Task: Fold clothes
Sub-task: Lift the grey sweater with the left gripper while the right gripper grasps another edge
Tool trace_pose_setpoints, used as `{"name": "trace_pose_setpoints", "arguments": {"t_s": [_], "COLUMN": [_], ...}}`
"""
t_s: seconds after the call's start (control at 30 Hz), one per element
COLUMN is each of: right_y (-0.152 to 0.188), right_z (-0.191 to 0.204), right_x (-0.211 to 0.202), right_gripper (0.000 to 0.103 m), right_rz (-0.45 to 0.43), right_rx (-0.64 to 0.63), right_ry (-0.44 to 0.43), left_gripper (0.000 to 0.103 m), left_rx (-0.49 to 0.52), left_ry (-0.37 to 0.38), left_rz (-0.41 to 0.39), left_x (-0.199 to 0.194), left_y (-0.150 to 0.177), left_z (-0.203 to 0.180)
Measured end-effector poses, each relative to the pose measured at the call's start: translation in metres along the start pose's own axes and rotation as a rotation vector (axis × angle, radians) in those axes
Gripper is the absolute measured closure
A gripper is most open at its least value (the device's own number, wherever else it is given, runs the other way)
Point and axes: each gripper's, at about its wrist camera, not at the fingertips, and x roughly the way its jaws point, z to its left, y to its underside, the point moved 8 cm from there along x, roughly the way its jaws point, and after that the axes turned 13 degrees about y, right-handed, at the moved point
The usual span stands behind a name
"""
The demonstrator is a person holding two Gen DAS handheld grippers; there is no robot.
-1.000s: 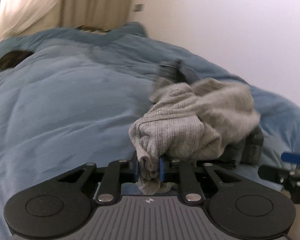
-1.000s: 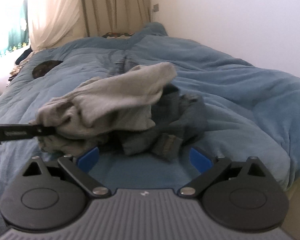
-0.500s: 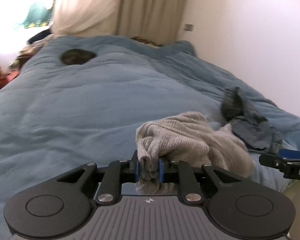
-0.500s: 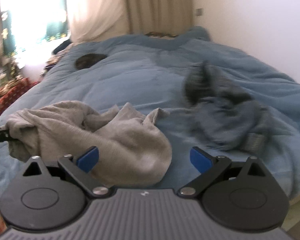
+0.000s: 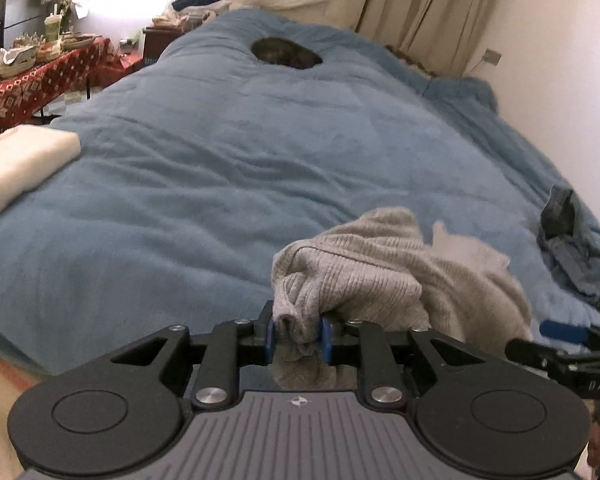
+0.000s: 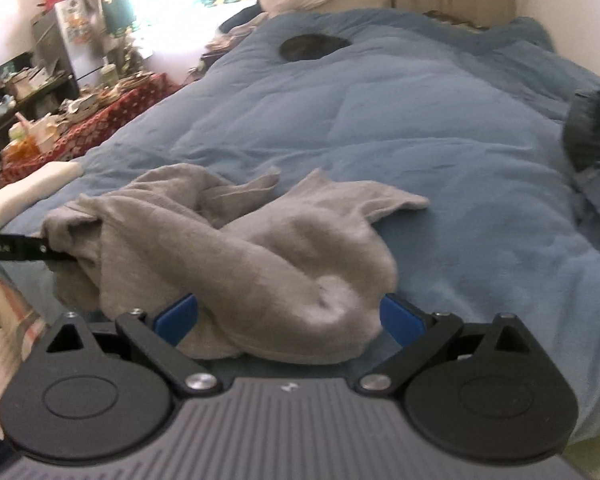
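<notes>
Your left claw [image 5: 298, 340] pinches the crumpled grey ribbed-knit garment [image 5: 384, 276], its jaws easing apart.
Garment lies on the blue quilted bed [image 6: 440, 128], between your right claw's [image 6: 290, 316] wide-spread jaws; dark blue jeans [image 6: 592, 140] at 2 o'clock.

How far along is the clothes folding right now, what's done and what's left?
Done: a cream folded item sits at the bed's left edge. In hand: the left gripper has a bunch of the crumpled grey garment between its opening jaws; the right gripper is open. Left: spreading and folding it, then the dark blue garment.
</notes>
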Motion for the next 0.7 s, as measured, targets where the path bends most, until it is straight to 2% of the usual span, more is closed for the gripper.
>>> {"name": "trace_pose_setpoints", "arguments": {"t_s": [0.07,0.1,0.17,0.23,0.27,0.3,0.33,0.47,0.63,0.7], "right_y": [0.000,0.002,0.005,0.007,0.007,0.006,0.005,-0.011,-0.031,-0.036], "right_z": [0.004,0.004,0.004,0.006,0.006,0.005,0.002,-0.034,-0.095,-0.119], "right_x": [0.004,0.007,0.017,0.026,0.030,0.033,0.035,0.033,0.015,0.004], "right_gripper": [0.006,0.012,0.020,0.037,0.059,0.087,0.092,0.093,0.094,0.094], "right_rz": [0.007,0.013,0.035,0.057,0.066,0.067,0.067,0.012,-0.062,-0.098], "right_rx": [-0.005,-0.008,-0.019,-0.009,0.000,0.009,0.019,0.100,0.214,0.231], "right_ry": [0.005,0.010,0.020,0.006,-0.003,-0.009,-0.013,0.016,0.134,0.210], "left_gripper": [0.074,0.070,0.069,0.068,0.067,0.066,0.064,0.061,0.057,0.057], "left_rx": [0.009,0.004,-0.018,-0.027,-0.026,-0.024,-0.025,-0.040,-0.032,-0.018], "left_ry": [-0.002,0.004,0.018,0.025,0.026,0.027,0.031,0.053,0.087,0.104], "left_rz": [-0.011,-0.015,-0.021,-0.021,-0.022,-0.023,-0.025,-0.029,-0.019,-0.014], "left_x": [-0.003,-0.004,-0.009,-0.009,-0.010,-0.011,-0.011,-0.010,-0.003,0.002], "left_y": [-0.002,-0.001,0.001,0.001,0.000,0.000,-0.001,-0.005,-0.005,-0.004], "left_z": [-0.001,0.000,0.005,0.007,0.007,0.006,0.005,0.003,-0.010,-0.020]}}
